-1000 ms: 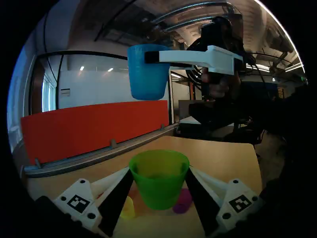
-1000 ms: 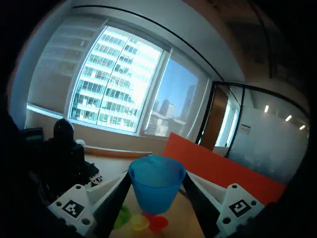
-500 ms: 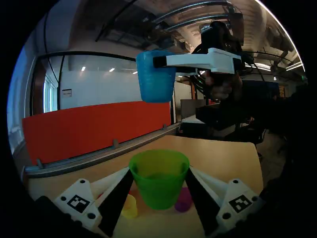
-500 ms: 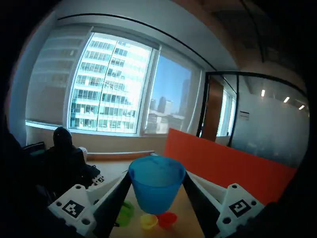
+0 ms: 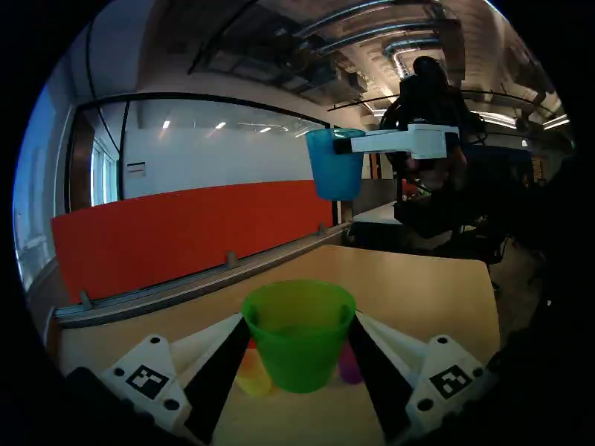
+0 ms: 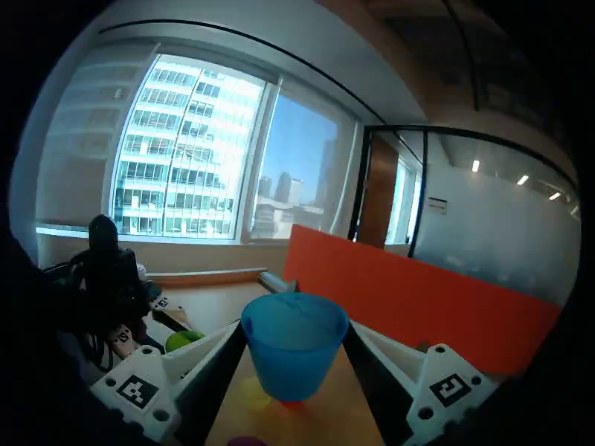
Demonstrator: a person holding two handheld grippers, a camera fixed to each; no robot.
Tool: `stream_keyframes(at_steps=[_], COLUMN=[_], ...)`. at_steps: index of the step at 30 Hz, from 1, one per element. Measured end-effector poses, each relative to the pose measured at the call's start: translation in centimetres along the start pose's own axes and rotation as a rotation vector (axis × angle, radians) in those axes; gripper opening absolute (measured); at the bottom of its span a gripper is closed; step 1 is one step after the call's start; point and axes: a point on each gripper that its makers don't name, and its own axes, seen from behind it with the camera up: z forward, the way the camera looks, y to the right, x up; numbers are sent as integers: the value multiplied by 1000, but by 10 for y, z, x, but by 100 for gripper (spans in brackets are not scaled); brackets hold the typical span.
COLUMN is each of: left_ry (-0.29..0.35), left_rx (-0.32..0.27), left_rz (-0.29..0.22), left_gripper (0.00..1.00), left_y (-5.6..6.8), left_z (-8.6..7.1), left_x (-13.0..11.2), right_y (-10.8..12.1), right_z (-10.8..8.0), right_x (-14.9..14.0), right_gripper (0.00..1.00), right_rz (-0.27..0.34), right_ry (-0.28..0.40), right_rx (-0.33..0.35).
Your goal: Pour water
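Left gripper view: the left gripper pinches the green cup, upright at lower centre; the blue cup hangs upper right, well apart. Right gripper view: the right gripper pinches the blue cup at lower centre. Best to bring its lip over the green mouth, then tip slowly.

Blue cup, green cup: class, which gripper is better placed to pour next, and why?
Right, probably. The right gripper grips the blue cup upright, high above the table; the left gripper holds the green cup low, mouth up, ready to receive.
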Motion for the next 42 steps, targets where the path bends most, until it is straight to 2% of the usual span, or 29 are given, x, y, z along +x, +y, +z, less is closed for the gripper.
stream_keyframes(at_steps=[6,23,30,42], left_ry=[-17,-52,-55,-119], left_rx=[19,92,102,83], left_rz=[3,3,0,14], left_gripper=[85,85,85,85], left_y=[-5,-23,-22,-16], left_z=[-7,-27,-31,-31], left_x=[-5,-16,-18,-40], right_y=[16,40,38,32], right_z=[-17,-61,-69,-72], right_x=[-11,-39,-47,-75], right_gripper=[91,91,91,92], right_rz=[6,39,33,41], right_ry=[2,-19,-28,-74], right_rx=[-48,-132,-140,-124])
